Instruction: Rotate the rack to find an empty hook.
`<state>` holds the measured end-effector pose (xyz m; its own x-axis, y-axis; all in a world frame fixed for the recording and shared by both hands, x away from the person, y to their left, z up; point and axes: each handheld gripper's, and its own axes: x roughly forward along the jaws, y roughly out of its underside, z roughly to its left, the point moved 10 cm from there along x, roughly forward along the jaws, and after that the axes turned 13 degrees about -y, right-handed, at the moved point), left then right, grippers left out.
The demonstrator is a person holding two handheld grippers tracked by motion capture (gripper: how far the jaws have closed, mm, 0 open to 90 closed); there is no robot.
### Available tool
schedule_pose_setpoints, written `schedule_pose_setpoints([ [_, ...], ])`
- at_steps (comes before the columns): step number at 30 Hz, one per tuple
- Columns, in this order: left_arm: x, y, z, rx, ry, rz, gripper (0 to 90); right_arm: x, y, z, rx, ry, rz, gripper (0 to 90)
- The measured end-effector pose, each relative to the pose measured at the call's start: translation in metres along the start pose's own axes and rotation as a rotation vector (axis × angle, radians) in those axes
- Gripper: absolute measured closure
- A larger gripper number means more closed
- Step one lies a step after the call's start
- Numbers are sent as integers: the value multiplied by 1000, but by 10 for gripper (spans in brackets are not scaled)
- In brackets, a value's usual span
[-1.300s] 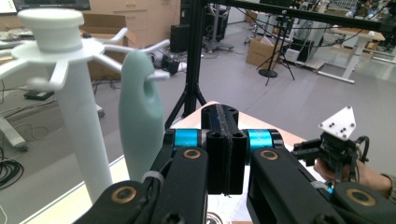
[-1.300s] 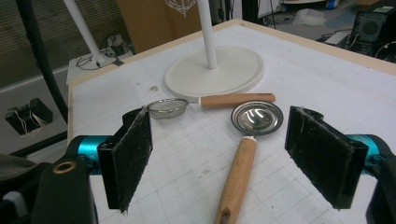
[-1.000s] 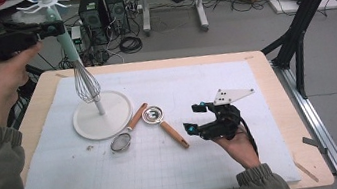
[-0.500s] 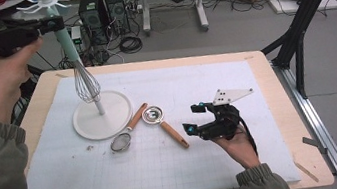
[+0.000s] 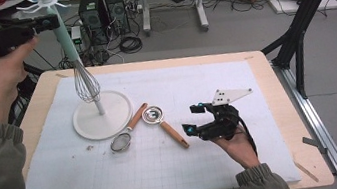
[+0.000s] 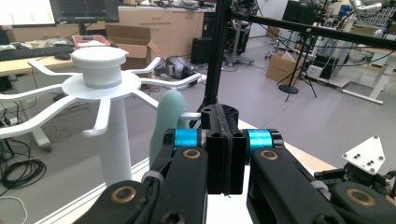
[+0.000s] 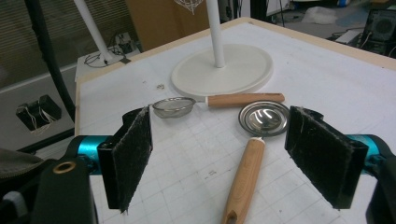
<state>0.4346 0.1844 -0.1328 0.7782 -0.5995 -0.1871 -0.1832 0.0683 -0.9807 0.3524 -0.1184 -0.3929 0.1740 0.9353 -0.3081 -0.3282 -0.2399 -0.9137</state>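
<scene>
White plastic makes up the utensil stand (image 5: pixel 101 115), whose round base sits at about ten o'clock on the counter (image 5: pixel 272 124), with a wire whisk (image 5: pixel 86 84) hanging from one of its top hooks so it dangles clear of the mat. The left gripper (image 5: pixel 47 22) is raised beside the hook crown at the top of the pole, its jaws pressed together on nothing, which suggests to me that the whisk has been hung and let go. At the counter's centre lie a small mesh strainer (image 5: pixel 122 141) and a round steel measuring spoon (image 5: pixel 153 114), wooden handles crossing near each other, just beside the base. The right gripper (image 5: pixel 194 119) rests low at four o'clock, jaws spread wide and aimed at the spoon, likely the next pick. I can read no brand, label or writing anywhere.
</scene>
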Motion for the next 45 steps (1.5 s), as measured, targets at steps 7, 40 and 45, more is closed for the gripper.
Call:
schedule_pose_setpoints([
  [7, -6, 0, 2, 7, 2, 0, 896, 1, 0, 0, -3, 0, 0, 223],
  [40, -18, -5, 38, -17, -55, -10, 896, 0, 1, -3, 1, -5, 3, 223],
  [45, -17, -4, 44, -18, -70, -5, 896, 0, 1, -3, 6, -6, 3, 223],
])
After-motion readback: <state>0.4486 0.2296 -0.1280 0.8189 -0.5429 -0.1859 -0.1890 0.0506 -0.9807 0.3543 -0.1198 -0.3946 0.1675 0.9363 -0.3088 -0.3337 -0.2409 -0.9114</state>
